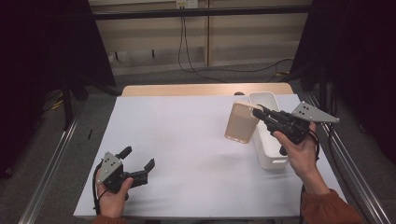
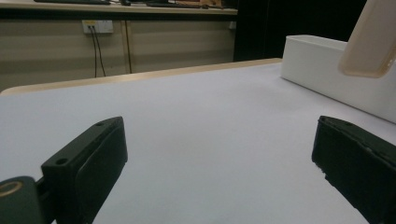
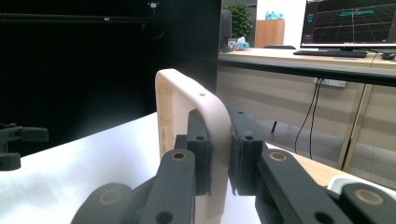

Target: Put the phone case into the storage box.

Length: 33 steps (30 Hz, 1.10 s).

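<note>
My right gripper (image 1: 259, 112) is shut on the edge of a beige phone case (image 1: 241, 122) and holds it in the air, just left of a white box (image 1: 272, 156) at the table's right side. In the right gripper view the case (image 3: 187, 100) stands upright, pinched at its wall by the two black jaws of the gripper (image 3: 222, 149). My left gripper (image 1: 142, 163) rests low on the white sheet (image 1: 187, 140) near the front left, jaws wide open with nothing between them (image 2: 219, 158). The left gripper view shows the case (image 2: 371, 42) and the box (image 2: 322, 70) far off to the right.
The white sheet covers most of a wooden table (image 1: 187, 89) whose far edge shows bare. Metal rails (image 1: 56, 154) run along both sides of the table. Cables (image 1: 187, 51) hang by the wall behind. Another gripper (image 3: 18, 140) is at the left of the right gripper view.
</note>
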Motion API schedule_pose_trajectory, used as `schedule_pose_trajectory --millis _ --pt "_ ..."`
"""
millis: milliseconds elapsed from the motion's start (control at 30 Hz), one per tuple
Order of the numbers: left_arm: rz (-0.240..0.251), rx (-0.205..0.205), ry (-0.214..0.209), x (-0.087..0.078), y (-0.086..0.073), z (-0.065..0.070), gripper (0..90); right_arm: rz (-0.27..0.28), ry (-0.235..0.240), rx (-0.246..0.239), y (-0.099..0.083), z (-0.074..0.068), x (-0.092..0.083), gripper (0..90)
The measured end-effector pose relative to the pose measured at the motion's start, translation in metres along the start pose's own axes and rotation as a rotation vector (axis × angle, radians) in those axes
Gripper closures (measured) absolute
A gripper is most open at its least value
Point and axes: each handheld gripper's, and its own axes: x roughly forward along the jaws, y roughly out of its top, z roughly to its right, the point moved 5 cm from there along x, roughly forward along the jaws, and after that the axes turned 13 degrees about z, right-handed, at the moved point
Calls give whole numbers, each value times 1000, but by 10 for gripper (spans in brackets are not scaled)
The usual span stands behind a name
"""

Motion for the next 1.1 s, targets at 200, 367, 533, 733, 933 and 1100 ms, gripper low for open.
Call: schedule_pose_trajectory --millis 200,367,533,733,933,1100 --pt "18 -1 -11 -1 7 4 32 -1 -6 -21 11 8 1 809" --pt "5 8 0 0 4 2 31 5 -19 -35 21 16 1 809" --pt "-9 -7 10 -1 5 0 32 10 -31 -44 28 24 1 809" --pt "-3 -2 5 0 5 2 29 24 -46 -40 37 34 -1 809" --pt "-6 6 3 1 5 1 30 29 -64 -48 45 45 -3 809" --pt "-12 19 0 2 4 0 33 29 -78 -57 50 55 -6 809"
